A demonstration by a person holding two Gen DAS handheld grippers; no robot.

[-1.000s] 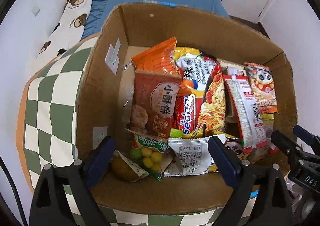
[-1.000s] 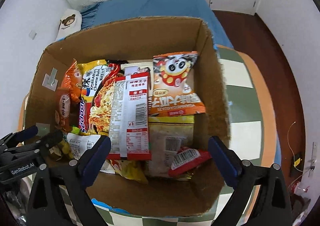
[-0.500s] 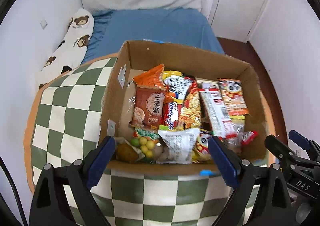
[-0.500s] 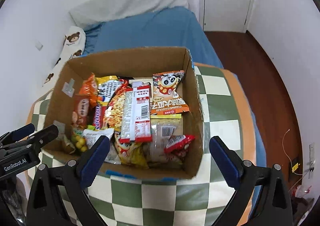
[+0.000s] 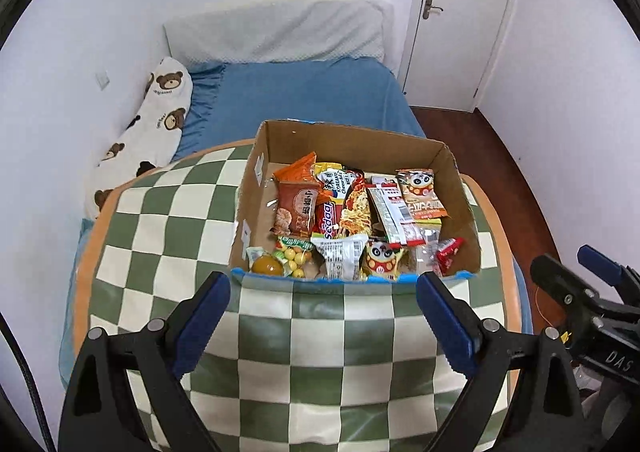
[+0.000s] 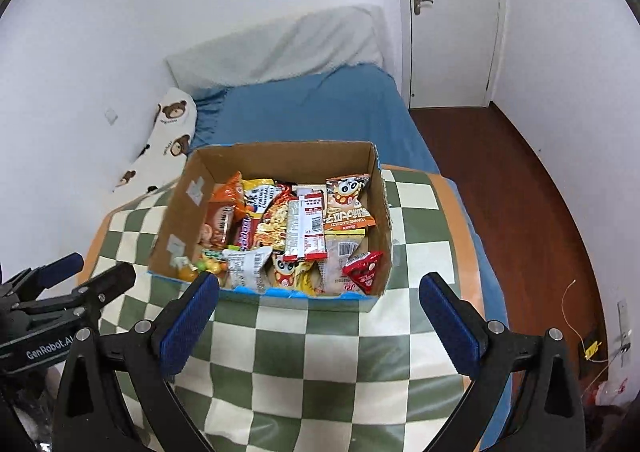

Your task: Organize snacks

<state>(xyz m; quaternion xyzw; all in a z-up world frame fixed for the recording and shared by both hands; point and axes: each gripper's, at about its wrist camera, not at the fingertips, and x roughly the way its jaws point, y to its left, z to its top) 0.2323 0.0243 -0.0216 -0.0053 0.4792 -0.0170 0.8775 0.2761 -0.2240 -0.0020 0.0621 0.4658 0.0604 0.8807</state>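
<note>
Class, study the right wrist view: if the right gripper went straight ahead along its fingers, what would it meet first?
Probably the checkered tablecloth just before the cardboard box; the open right gripper points there, though depth is unclear.

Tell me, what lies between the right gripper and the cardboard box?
Only bare checkered cloth lies between the right gripper and the cardboard box, as the right wrist view shows.

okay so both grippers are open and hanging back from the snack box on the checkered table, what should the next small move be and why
Probably bring the right gripper forward and down toward the small red packet at the near right corner of the cardboard box. Both it and the left gripper are open and empty, short of the box, and that packet lies on top, so it looks easy to pinch.
</note>
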